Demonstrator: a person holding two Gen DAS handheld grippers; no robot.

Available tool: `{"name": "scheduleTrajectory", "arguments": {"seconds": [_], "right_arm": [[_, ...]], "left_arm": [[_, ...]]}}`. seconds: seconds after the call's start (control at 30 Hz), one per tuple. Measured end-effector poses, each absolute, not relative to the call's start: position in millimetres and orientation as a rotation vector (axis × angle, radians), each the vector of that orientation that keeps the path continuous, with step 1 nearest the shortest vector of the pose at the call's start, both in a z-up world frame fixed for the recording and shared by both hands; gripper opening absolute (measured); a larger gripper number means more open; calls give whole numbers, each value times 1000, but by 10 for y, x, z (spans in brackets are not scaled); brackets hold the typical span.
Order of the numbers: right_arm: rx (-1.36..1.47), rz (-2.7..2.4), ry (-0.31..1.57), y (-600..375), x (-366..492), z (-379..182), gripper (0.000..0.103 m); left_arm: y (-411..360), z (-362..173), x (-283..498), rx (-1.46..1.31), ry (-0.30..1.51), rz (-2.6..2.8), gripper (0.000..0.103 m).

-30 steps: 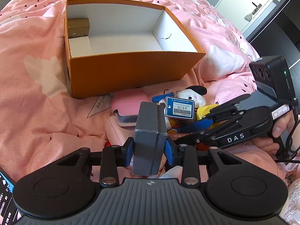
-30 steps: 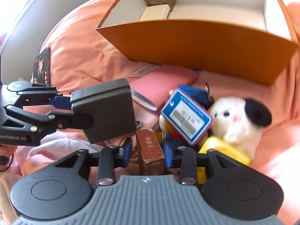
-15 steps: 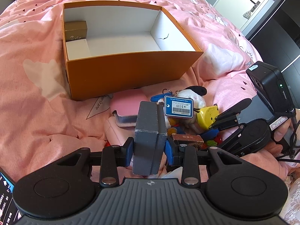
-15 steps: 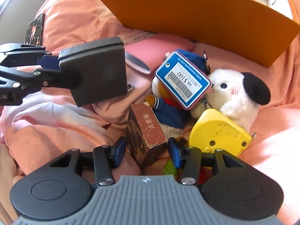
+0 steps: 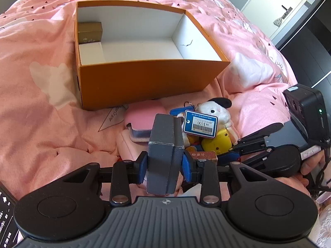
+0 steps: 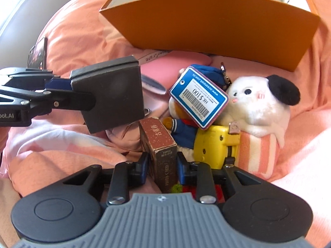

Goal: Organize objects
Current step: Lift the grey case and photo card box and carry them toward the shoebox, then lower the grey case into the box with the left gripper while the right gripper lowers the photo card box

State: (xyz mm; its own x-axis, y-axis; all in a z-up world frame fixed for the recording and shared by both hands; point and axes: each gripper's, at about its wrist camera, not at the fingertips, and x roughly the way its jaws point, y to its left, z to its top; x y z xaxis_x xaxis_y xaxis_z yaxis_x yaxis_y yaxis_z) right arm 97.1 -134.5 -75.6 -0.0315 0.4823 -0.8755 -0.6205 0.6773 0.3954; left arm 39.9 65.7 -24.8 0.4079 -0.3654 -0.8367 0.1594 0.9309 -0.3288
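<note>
1. Left wrist view: the left tongs (image 5: 165, 166) are narrowed onto a dark grey box (image 5: 165, 150), both blue pads pressed flat to its sides, holding it upright above the pink bed (image 5: 41, 107).
2. The right tongs (image 6: 162, 165) are closing on a brown card box (image 6: 160, 144); the box stands between the pads, which meet its sides.
3. The orange box (image 5: 144, 82) lies open further up the bed, a small gold box (image 5: 90, 31) in its far left corner.
4. A white plush (image 6: 258, 103), a blue tag (image 6: 198, 97) and a yellow tape measure (image 6: 215, 144) crowd together just beyond the right tongs.
</note>
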Motion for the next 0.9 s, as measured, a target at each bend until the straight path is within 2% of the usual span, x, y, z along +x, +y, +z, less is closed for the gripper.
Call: {"name": "scheduleTrajectory", "arguments": {"seconds": [0.13, 0.5, 0.73, 0.9], "right_arm": [[-141, 907, 1235, -1411, 943, -493, 25], [-118, 929, 999, -1516, 1187, 357, 25], [-42, 929, 892, -1598, 1660, 889, 25], [-47, 877, 859, -1505, 2051, 1017, 25]], "left_arm": [[665, -185, 387, -215, 1082, -342, 39], [839, 290, 501, -232, 952, -357, 38], [966, 782, 929, -161, 855, -340, 38], [979, 751, 1478, -175, 911, -343, 38]]}}
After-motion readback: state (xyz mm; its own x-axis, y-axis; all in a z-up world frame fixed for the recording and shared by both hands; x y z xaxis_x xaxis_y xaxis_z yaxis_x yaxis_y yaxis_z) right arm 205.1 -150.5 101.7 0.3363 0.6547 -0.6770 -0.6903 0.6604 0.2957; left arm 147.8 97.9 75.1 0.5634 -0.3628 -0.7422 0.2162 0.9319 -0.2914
